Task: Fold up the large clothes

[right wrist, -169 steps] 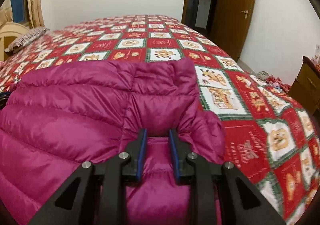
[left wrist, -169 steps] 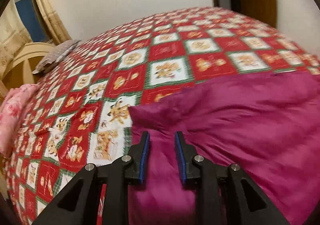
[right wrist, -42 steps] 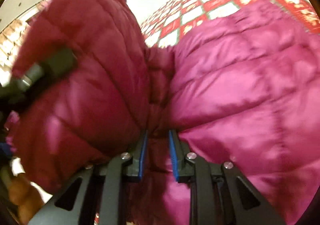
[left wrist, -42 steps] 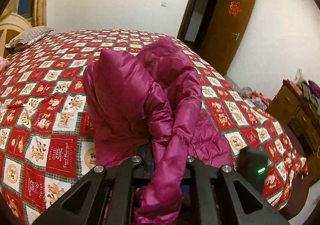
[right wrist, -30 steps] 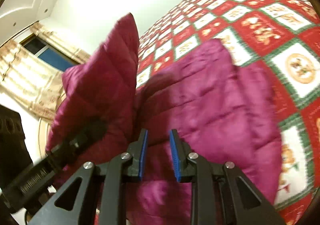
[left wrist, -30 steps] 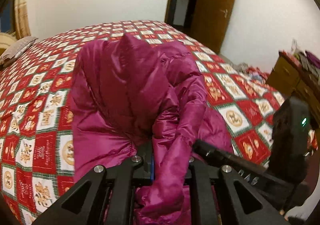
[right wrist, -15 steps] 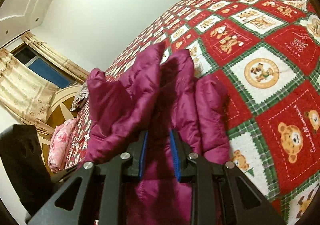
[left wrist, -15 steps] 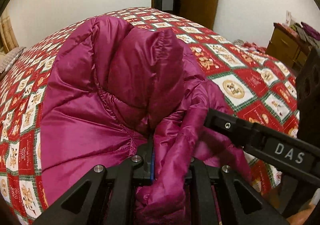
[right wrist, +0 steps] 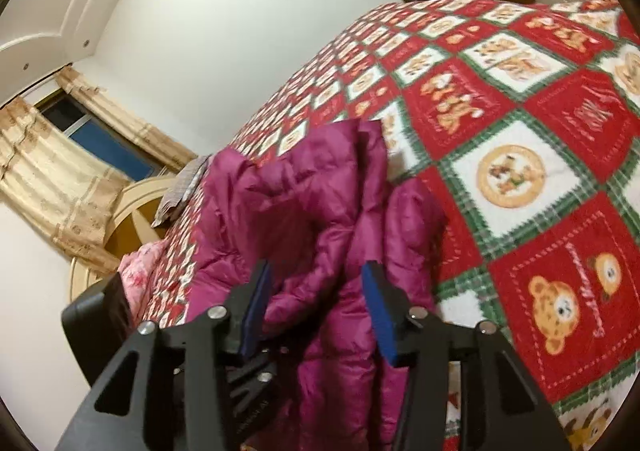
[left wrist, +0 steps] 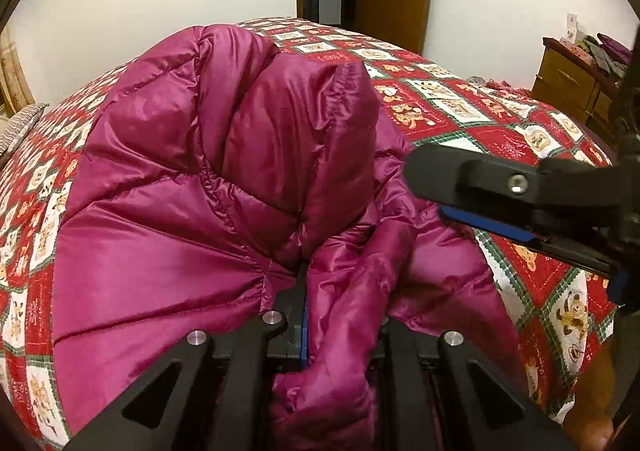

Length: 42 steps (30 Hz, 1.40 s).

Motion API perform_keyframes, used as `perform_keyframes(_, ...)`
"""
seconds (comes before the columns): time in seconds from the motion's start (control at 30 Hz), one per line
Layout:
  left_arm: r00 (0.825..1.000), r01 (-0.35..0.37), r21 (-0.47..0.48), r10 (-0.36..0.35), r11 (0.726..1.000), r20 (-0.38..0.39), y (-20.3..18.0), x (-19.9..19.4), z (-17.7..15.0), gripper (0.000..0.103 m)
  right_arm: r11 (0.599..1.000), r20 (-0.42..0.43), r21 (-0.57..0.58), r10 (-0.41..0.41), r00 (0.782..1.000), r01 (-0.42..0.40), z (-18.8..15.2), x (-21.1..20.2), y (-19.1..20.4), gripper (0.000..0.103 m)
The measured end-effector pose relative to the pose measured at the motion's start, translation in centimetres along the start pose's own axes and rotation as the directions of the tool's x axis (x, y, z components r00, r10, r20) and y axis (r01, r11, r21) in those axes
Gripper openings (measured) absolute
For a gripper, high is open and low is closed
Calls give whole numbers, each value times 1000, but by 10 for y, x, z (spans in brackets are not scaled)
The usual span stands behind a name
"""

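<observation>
A white-walled bedroom, its wide bed under a red, white and green bear-print quilted bedspread (left wrist: pixel 472 119), with a jacket half folded on top.

Everything sits relative to that bedspread: the puffy magenta quilted down jacket (left wrist: pixel 192 179) lies heaped on its near edge, one panel standing up in a hump, probably because the fold is mid-way and air is trapped in the shiny padding. The left gripper (left wrist: pixel 340 315) is clamped tight on a bunched strip of the jacket, likely anchoring it low over the bedspread. The right gripper (right wrist: pixel 316 303), just above the bedspread's edge, is opening its jaws, with jacket fabric between the blue pads but slack.
</observation>
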<state>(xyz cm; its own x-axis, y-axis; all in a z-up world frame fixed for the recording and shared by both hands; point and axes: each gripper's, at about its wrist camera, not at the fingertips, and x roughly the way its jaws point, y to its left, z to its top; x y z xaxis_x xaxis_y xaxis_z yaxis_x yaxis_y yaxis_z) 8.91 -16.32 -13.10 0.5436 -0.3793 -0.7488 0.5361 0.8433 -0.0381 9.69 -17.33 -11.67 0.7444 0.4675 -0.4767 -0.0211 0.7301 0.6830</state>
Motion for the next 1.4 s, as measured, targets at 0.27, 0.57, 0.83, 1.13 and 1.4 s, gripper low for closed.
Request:
perform_keyframes(0.27, 1000, -10, 44, 9, 999, 5, -4, -4, -4, 11, 998, -121, -64, -30, 992, 22, 2, 40, 9, 51)
perform_keyframes(0.57, 999, 31, 169, -33, 985, 6, -1, -67, -26, 57, 994, -149, -75, -86, 985, 75, -1, 47, -1, 13)
perform_keyframes(0.83, 979, 115, 3, -114, 993, 170, 93, -137, -25, 64, 995, -167, -67, -86, 982, 75, 2, 46, -1, 13)
perform_keyframes(1.13, 989, -47, -328, 90, 943, 116, 167, -35, 1, 67, 973, -101, -187, -153, 983, 132, 3, 29, 28, 13)
perform_keyframes(1.4, 986, -14, -271, 58, 962, 156, 124, -37, 21, 67, 983, -80, -143, -131, 988, 119, 8, 11, 10, 12)
